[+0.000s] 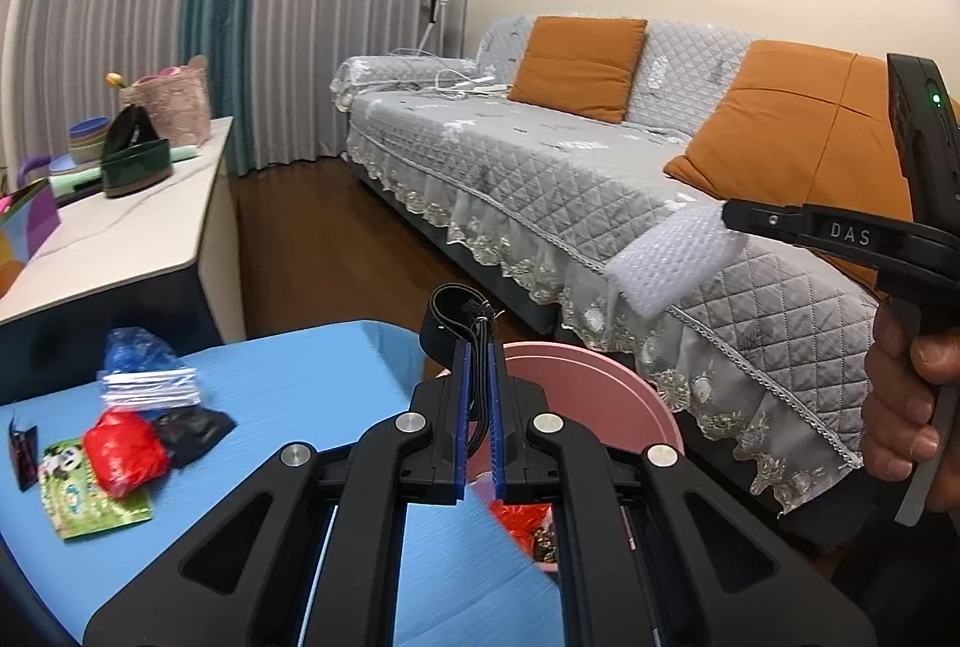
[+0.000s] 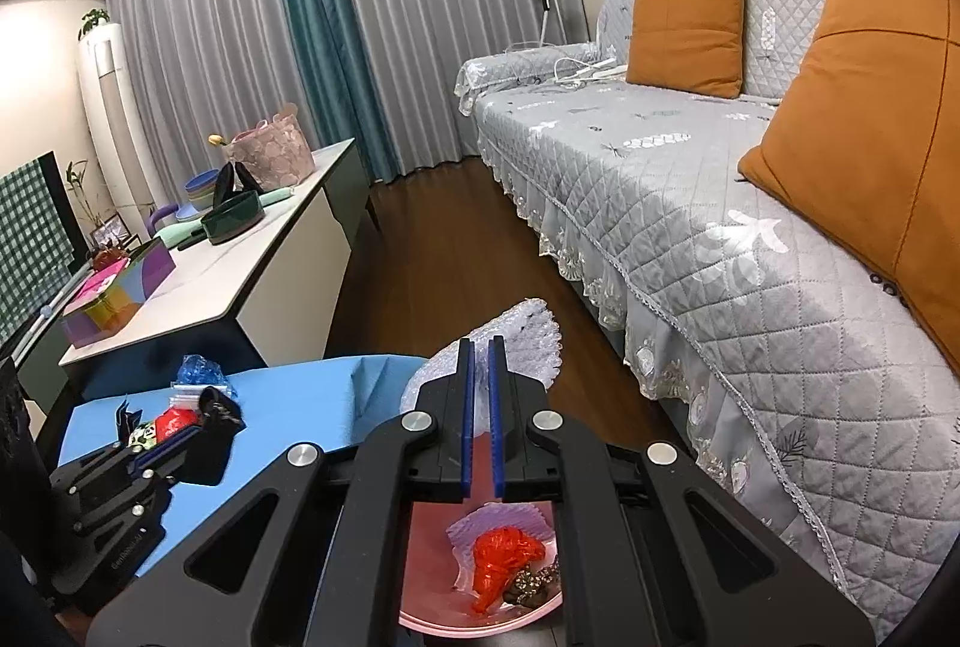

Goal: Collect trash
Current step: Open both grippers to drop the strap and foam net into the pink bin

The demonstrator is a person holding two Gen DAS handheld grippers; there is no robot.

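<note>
The left tongs point(image 1: 478, 347) are clenched on a black elastic strap point(image 1: 459, 314), whose loop stands up above the blue fingertips while its cords hang down between them. These tongs sit over the near rim of a pink bin point(image 1: 600, 395), just beside the edge of the blue counter point(image 1: 288, 383). The right tongs point(image 2: 481, 347) are clenched on a white foam net sleeve point(image 2: 528, 341), which fans out past the tips; in the left wrist view the same sleeve point(image 1: 666, 263) hangs from the black tips of the right tongs point(image 1: 729, 215) in front of the grey quilted sofa point(image 1: 540, 167), above and beyond the bin. Seen from the right wrist, the pink bin point(image 2: 432, 545) lies directly below the right tongs and holds a crumpled red plastic bag point(image 2: 504, 557) lying on a white ruffled paper point(image 2: 480, 524), with a dark patterned scrap point(image 2: 537, 584) touching the bag. More trash lies on the blue counter: a red crumpled bag point(image 1: 123, 452) resting on a green panda wrapper point(image 1: 84, 491), a black crumpled piece point(image 1: 192, 431) just beside the red one, a clear zip bag point(image 1: 150, 389) behind them, a blue crumpled bag point(image 1: 135, 347) at the far edge, and a small dark wrapper point(image 1: 23, 446) at the left. Orange cushions point(image 1: 576, 65) lean on the sofa back.
</note>
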